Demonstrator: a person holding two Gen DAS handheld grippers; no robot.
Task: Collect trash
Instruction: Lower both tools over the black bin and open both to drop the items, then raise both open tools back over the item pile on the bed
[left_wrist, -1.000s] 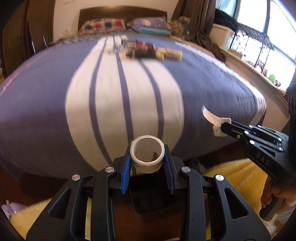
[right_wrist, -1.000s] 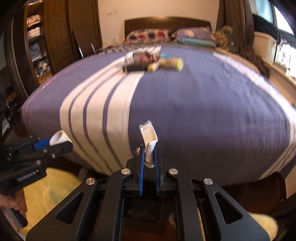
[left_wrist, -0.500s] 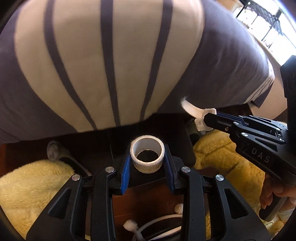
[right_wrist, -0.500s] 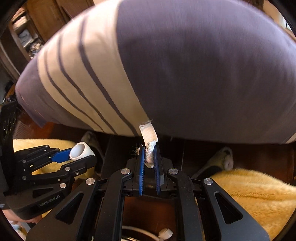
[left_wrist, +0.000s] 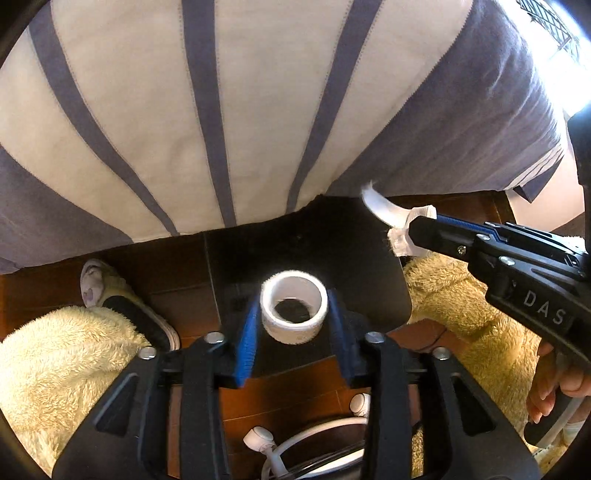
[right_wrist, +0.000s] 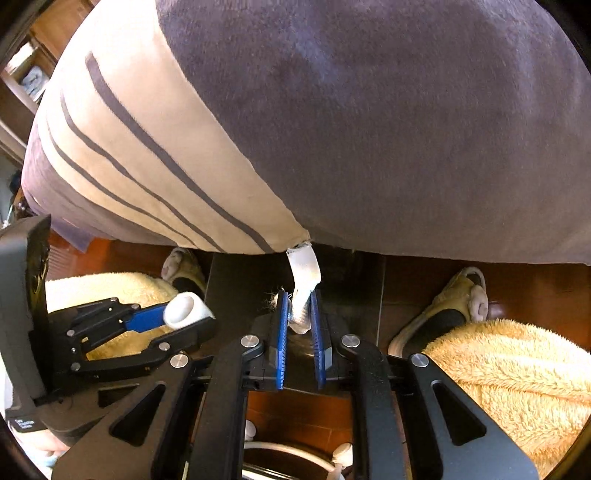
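Both grippers point down at the dark bin (left_wrist: 332, 236) by the bed (left_wrist: 258, 110). The left gripper (left_wrist: 293, 314) is opening, the tape roll (left_wrist: 293, 308) between its jaws with its hole facing the camera and the pads coming off it. The right gripper (right_wrist: 298, 314) is opening too, a white strip (right_wrist: 304, 273) standing upright between its narrow jaws, and both bits hang over the bin on a wood floor (left_wrist: 48, 291), fluffy yellow legs either side.

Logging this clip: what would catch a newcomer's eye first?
A white tape roll sits between the left tongs, whose jaws are opening above a dark bin by the striped bed. The right tongs, also opening, have a white strip between them.
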